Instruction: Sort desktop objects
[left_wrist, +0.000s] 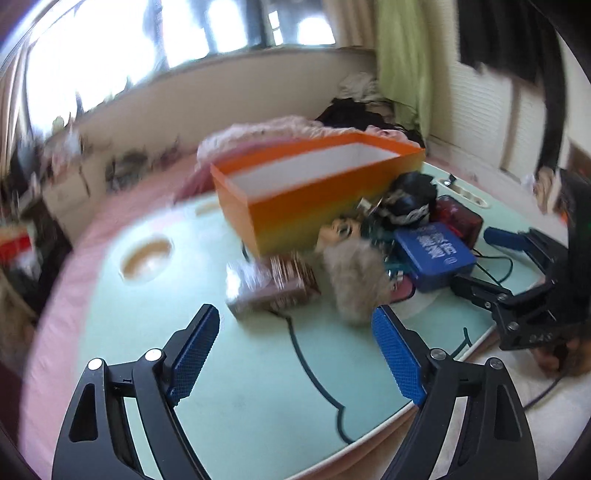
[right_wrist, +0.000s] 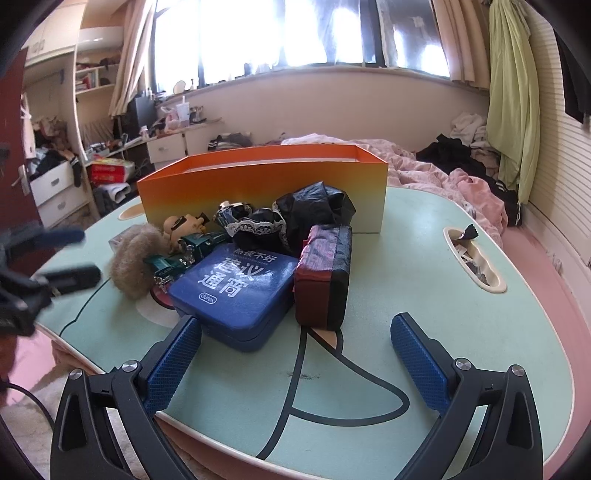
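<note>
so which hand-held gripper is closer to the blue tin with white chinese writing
Right. The right hand-held gripper has one finger beside the blue rectangular tin; the left hand-held gripper sits back, beyond the beige fur ball.

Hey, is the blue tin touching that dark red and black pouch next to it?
Touching. In the right wrist view the blue tin presses its right edge against the dark red pouch, with no table showing between them.

Bare mint tabletop (right_wrist: 424, 266) open before both grippers, clutter heap crowded against the orange box (right_wrist: 258, 184), blue tin (right_wrist: 236, 291) nearest, brown packet (left_wrist: 273, 291) apparently standing apart, slot tray (right_wrist: 476, 258) rightward
</note>
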